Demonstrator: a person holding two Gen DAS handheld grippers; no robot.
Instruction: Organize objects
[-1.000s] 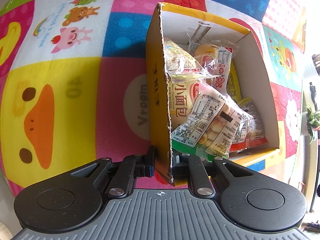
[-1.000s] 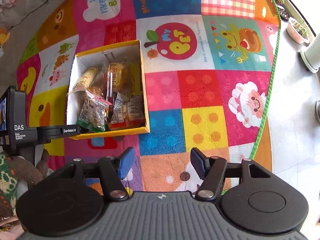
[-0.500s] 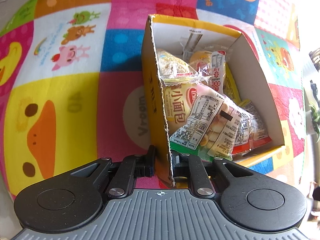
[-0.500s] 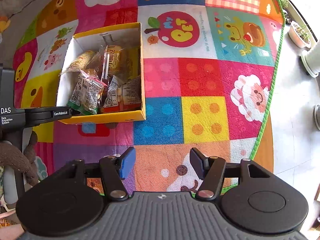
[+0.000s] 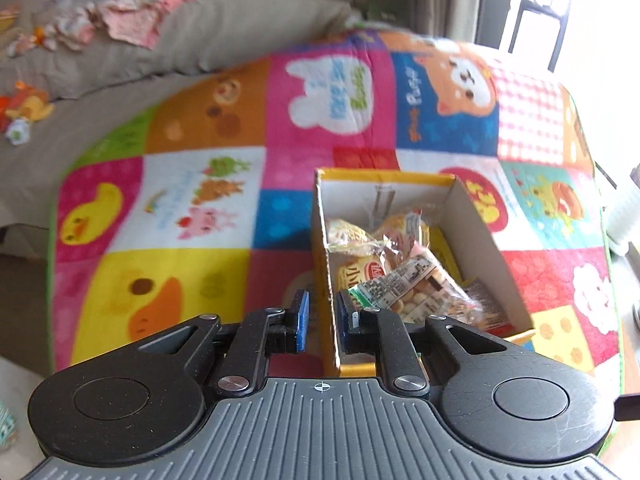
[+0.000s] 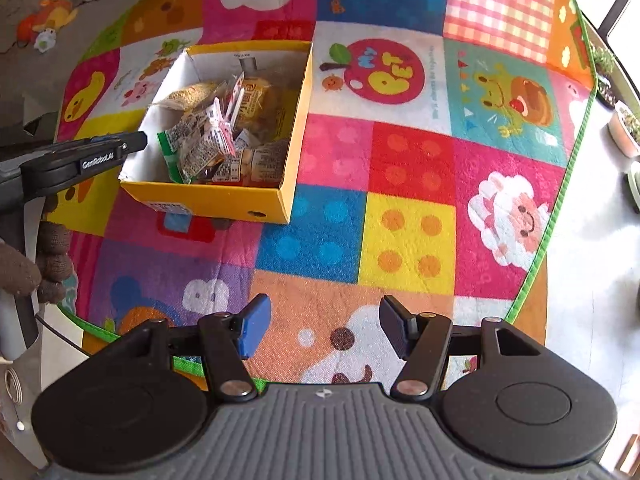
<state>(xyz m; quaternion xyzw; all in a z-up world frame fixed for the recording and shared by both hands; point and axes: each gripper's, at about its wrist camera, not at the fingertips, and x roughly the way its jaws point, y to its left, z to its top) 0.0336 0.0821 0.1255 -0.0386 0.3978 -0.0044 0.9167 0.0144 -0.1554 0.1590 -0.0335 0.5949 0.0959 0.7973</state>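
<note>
Pinches the near end of one side wall of the yellow box (image 5: 484, 248) between the pads of the left gripper (image 5: 322, 314), one blue pad outside the cardboard and the other inside, jaws nearly together on the thin wall. Shows the rest of the box stretching straight ahead of that gripper and off to its right, open at the top, with snack packets (image 5: 404, 280) piled inside just beyond the inner pad. Looks down at a slant over the colourful play mat (image 5: 200, 184) under the box, with a grey cushion (image 5: 240, 36) far ahead past the mat's edge. Keeps the right gripper (image 6: 320, 328) apart, jaws about half open with nothing between them, pointing steeply down at bare mat. From there, finds the box well ahead and to the left, one near corner seemingly lifted off the mat with a shadow beneath. Finds the other gripper reaching in from the far left edge onto the box wall, and a brown knitted glove (image 6: 24, 268) lower on that same side.
</note>
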